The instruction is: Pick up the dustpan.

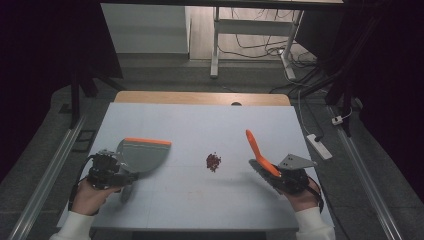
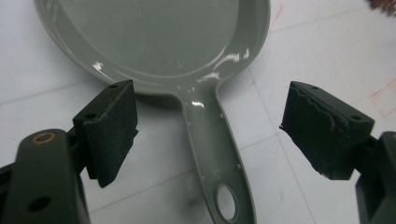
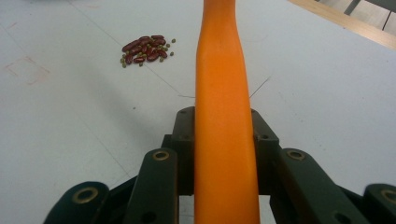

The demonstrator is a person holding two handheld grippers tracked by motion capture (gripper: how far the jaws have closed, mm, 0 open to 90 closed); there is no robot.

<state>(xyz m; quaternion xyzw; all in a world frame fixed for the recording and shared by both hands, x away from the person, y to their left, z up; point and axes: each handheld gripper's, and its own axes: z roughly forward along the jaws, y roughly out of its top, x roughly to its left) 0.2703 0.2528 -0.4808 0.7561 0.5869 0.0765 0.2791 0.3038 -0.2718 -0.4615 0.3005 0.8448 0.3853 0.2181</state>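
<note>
Left gripper (image 2: 210,135): I saw jaws spread, straddling grey plastic dustpan (image 2: 159,42) handle, untouched.
Right gripper (image 3: 223,140): I noted jaws pinching orange-handled brush (image 3: 223,116).
Beans (image 1: 213,161): small red pile at table (image 1: 200,120) centre, between both tools.

The pale grey-white tabletop (image 1: 200,130) is evenly lit from above, while the room around it, from nine through twelve to three o'clock, is left very dark. The high view is rendered soft and slightly grainy. White glare is thrown off the glossy grey plastic dustpan (image 2: 159,42) along its rim toward six o'clock, and its handle is blurred. A soft shadow is cast beside the smooth orange plastic brush handle (image 3: 224,121), whose near end is out of focus. The small heap of dark red beans (image 3: 145,48) is held fairly sharp.
</note>
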